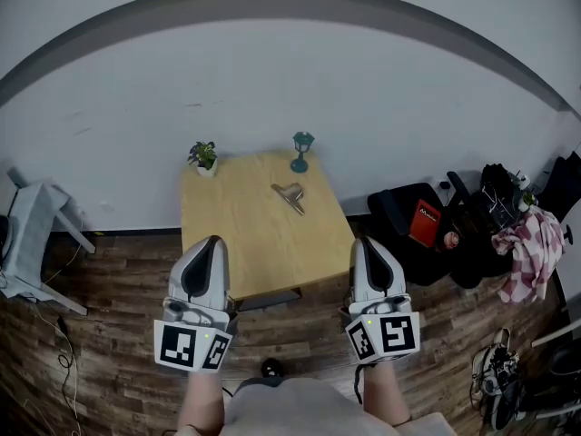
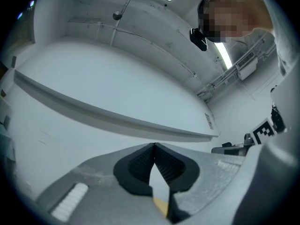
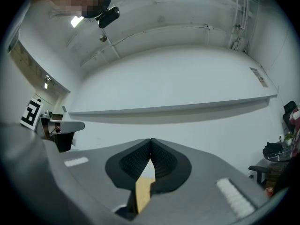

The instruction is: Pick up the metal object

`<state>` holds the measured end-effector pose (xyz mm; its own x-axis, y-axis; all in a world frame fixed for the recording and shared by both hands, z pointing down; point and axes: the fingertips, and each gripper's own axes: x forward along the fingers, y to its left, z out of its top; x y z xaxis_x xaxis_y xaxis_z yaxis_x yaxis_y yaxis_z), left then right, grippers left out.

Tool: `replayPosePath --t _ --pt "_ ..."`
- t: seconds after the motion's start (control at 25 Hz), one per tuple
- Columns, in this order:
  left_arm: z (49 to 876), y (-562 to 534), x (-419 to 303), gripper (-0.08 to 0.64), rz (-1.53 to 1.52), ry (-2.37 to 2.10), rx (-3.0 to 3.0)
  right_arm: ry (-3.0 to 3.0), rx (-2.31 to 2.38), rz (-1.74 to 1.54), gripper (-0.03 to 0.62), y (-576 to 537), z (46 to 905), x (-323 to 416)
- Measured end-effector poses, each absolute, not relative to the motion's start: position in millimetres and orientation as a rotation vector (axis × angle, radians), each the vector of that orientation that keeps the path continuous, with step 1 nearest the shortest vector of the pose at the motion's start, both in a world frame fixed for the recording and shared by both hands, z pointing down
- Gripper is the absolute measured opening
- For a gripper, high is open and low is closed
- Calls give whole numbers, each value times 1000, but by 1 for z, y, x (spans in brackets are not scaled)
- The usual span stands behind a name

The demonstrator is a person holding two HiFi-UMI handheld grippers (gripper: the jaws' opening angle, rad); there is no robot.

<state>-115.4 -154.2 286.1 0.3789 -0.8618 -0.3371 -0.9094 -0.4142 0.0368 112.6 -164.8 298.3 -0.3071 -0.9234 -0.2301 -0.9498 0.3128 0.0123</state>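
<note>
- Lying on the far half of the counter, a little right of the middle, the metal object is a silver piece that looks like a clip. It rests flat on the light wood and nothing touches it.
- Just beyond it, at the far edge, stands a small teal lamp ornament. A small potted plant stands at the far left corner. Both are apart from the metal object.
- The left gripper hangs over the near left part of the counter, well apart from the metal object. In the left gripper view its two jaws meet at the tips, so it is closed, and it holds nothing. Only white wall and a bit of yellow wood show through the small gap lower down.
- The right gripper is at the near right edge of the counter, also well apart from the metal object. In the right gripper view its jaws are together at the tips and hold nothing.
- Both grippers point toward the far white wall.
- On the dark wooden floor, right of the counter, are black objects with a red item on them. Further right is a pink checked cloth.
- At the left stands a white stand.
</note>
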Motion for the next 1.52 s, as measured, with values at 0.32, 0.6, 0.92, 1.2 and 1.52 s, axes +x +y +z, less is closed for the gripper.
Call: replayPosePath --t 0.32,0.6,0.92,1.2,1.52 --pt "290 -198 -131 5 456 1549 -2511 2364 -1762 235 2 -198 299 95" --pt "304 -223 -137 5 457 1543 -2562 2366 -1816 216 2 -213 308 91" --pt "311 -253 -133 5 444 1555 -2566 2386 -1813 210 2 -246 313 93" --pt "305 -298 -129 5 441 1593 -2523 2413 -1762 185 2 -302 314 98" --pt "301 -353 -127 5 443 1679 -2456 2490 -1689 164 2 -378 315 100"
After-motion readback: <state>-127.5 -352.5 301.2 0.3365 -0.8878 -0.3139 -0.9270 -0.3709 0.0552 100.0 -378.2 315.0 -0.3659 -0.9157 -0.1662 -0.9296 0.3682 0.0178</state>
